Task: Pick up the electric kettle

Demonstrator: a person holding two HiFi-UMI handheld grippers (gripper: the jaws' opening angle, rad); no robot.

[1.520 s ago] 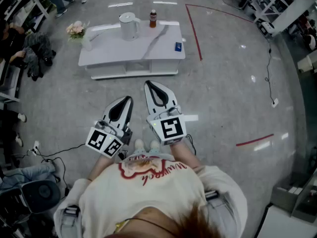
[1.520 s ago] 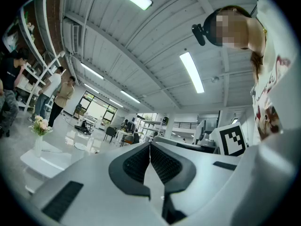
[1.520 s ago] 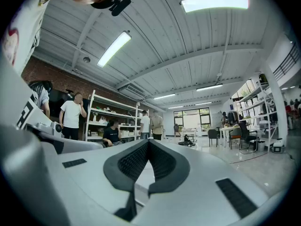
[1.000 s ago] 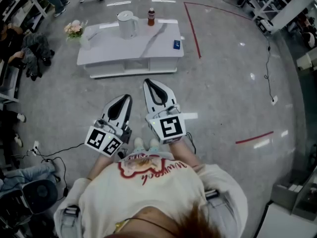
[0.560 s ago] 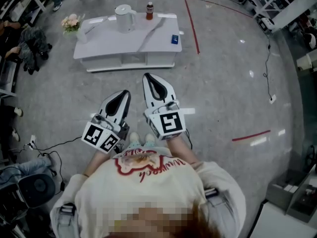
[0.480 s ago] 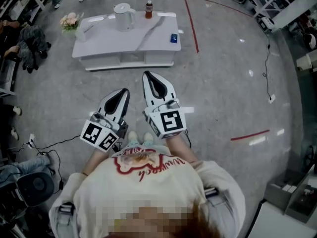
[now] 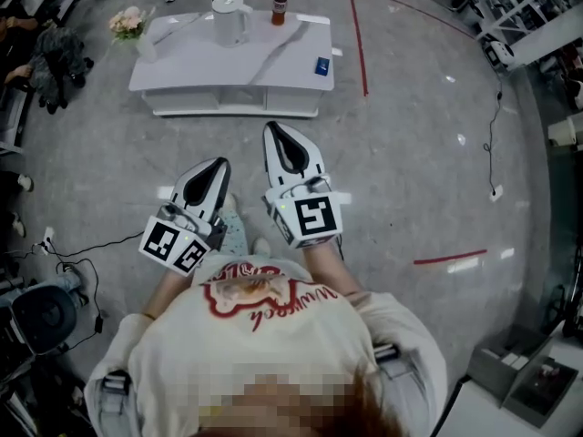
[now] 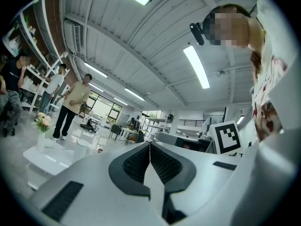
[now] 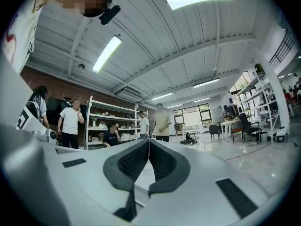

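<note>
Head view: left gripper (image 7: 219, 164) and right gripper (image 7: 273, 131) are side by side over the floor, both with jaws pressed together and empty, while the electric kettle (image 7: 228, 18) stands well ahead on the low white table (image 7: 228, 69).

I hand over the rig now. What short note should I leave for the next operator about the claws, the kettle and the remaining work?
Left claw: shut, empty. Right claw: shut, empty.
White electric kettle: upright on the low white marble-pattern table ahead, out of reach, near a dark bottle.
Done: nothing yet.
Left: approach the table, open a claw, grip the kettle, lift it.
</note>
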